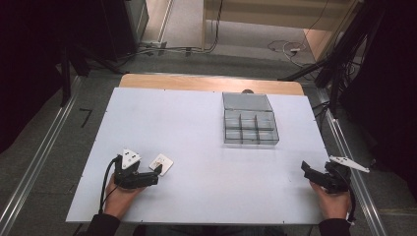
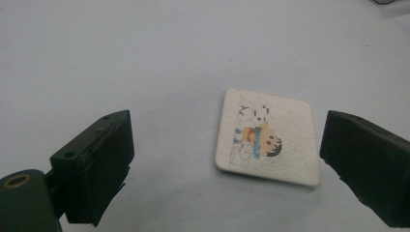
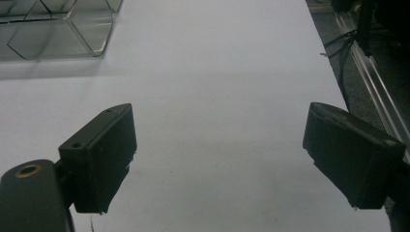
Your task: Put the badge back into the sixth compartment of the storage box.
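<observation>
A small white square card (image 2: 268, 142) with a cartoon picture lies flat on the white table (image 1: 196, 132); in the high view the card (image 1: 162, 163) sits near the front left. My left gripper (image 1: 156, 173) is just beside it, low over the table. In the left gripper view the left gripper (image 2: 227, 166) stands open, with the card between the two black fingers and closer to the right one; the pads do not touch it. My right gripper (image 1: 306, 169) rests near the table's front right edge. In its own view the right gripper (image 3: 220, 157) is open over bare table.
A clear plastic compartment box (image 1: 248, 125) with its lid open stands at the back right of the table; a corner of the box (image 3: 58, 29) shows in the right gripper view. Cables and metal rails (image 1: 344, 147) run along the floor beside the table.
</observation>
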The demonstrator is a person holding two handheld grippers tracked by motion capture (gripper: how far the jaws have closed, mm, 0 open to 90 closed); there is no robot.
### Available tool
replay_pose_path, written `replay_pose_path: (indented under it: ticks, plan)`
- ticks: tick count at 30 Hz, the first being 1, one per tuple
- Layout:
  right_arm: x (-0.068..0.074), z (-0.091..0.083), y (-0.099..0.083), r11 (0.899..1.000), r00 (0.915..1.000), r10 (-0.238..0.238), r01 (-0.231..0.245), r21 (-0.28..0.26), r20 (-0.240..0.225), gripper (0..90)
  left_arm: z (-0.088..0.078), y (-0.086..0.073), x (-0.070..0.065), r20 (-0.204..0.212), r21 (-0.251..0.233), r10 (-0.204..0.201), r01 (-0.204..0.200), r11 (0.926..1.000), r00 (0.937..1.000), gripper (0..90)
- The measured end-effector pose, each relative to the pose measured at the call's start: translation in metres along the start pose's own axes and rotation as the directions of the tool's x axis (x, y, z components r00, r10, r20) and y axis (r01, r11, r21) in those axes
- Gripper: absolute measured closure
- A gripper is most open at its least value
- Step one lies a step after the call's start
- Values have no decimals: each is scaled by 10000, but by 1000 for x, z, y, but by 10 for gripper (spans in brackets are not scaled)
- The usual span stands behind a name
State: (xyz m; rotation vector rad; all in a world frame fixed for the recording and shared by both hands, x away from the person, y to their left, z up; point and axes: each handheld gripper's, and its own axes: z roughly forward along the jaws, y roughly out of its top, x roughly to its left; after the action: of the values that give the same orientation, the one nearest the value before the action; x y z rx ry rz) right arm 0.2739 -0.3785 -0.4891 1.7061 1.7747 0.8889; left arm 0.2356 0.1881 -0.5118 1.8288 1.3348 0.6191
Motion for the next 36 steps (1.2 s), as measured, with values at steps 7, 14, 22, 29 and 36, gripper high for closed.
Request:
replay_pose_path:
  ticks: [7, 14, 22, 29, 36]
  plan:
    - [0, 0, 0, 10000, 10000, -22, 22, 6, 2, 105, 9, 3, -9, 158, 502, 564, -571, 9971, 9983, 115]
    - [0, 0, 0, 10000, 10000, -20, 20, 59, -10, 105, 15, 9, -14, 366, 1151, 674, -712, 9908, 9971, 157]
    - [-1, 5, 0, 9995, 9999, 99, -96, 287, -116, 105, 19, 11, -20, 481, 1697, 1264, -1328, 9765, 9908, 245]
    - [1, 1, 1, 9999, 9999, 35, -33, 133, -166, 106, 22, 19, -21, 555, 2351, 1288, -1384, 9621, 9901, 251]
    - [2, 1, 1, 9999, 9998, 35, -31, 168, -185, 107, 25, 24, -22, 600, 2747, 1259, -1376, 9516, 9902, 279]
